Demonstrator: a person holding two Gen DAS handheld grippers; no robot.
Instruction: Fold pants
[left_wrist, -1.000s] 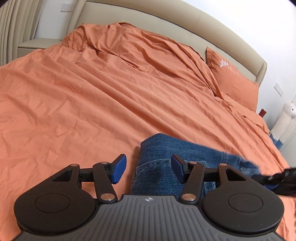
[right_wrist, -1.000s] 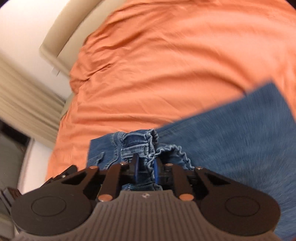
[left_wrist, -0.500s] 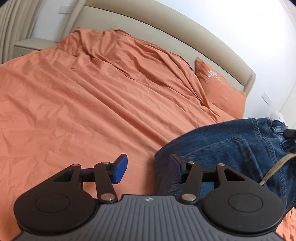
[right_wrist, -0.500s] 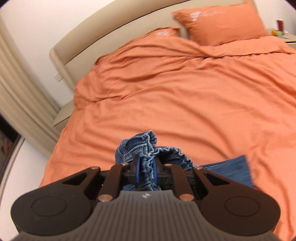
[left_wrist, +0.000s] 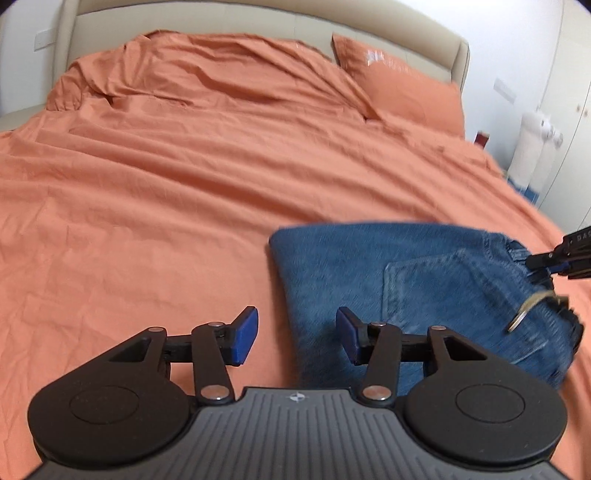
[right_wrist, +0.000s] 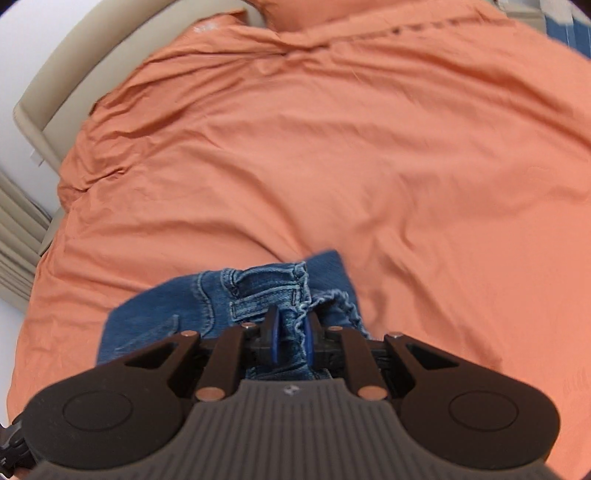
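Blue denim pants (left_wrist: 399, 280) lie folded on the orange bed, with a back pocket facing up. My left gripper (left_wrist: 295, 338) is open and empty, just above the folded left edge of the pants. My right gripper (right_wrist: 291, 332) is shut on the bunched waistband of the pants (right_wrist: 266, 288). In the left wrist view the right gripper (left_wrist: 561, 256) shows at the right edge, holding the waistband end. A metal tag or key hangs from the pants there.
The orange duvet (left_wrist: 184, 166) covers the whole bed, with wrinkles. An orange pillow (left_wrist: 402, 88) and beige headboard (left_wrist: 258, 14) are at the far end. A white plush toy (left_wrist: 532, 147) and cupboards stand to the right. Curtains (right_wrist: 14, 229) are at the left.
The right gripper has carried the waistband over and lowered it, so the pants now lie folded flat. The left gripper stayed open, and its view turned toward the headboard.
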